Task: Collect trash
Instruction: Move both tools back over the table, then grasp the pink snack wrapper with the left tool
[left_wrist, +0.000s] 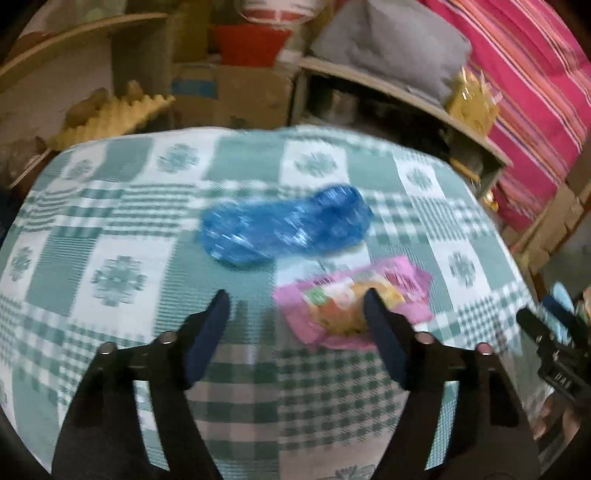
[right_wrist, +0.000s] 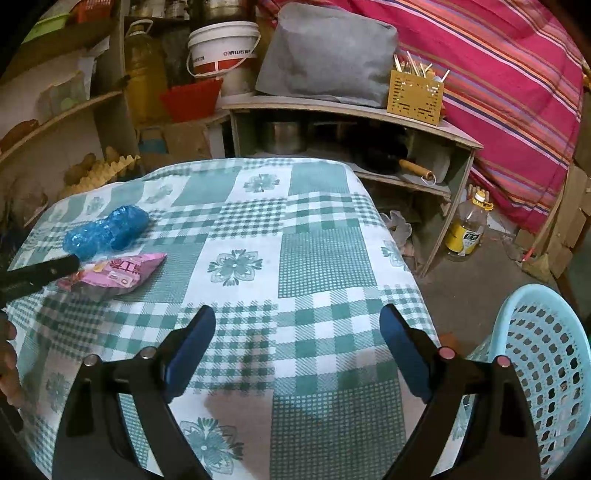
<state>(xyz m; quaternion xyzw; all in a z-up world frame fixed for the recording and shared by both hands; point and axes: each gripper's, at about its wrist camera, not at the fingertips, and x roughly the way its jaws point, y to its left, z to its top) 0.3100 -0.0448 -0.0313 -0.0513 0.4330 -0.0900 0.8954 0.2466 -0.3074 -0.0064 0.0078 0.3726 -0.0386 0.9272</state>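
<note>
A crumpled blue plastic wrapper and a pink snack packet lie on the green checked tablecloth. My left gripper is open and empty above the cloth, its right finger over the near edge of the pink packet. The view is motion-blurred. In the right wrist view the blue wrapper and pink packet sit at the left, with a left finger over the packet. My right gripper is open and empty over the cloth near the table's right edge.
A light blue perforated plastic basket stands right of the table. Behind the table are wooden shelves with a pot, pan, bucket and a yellow utensil holder. An oil bottle stands on the floor.
</note>
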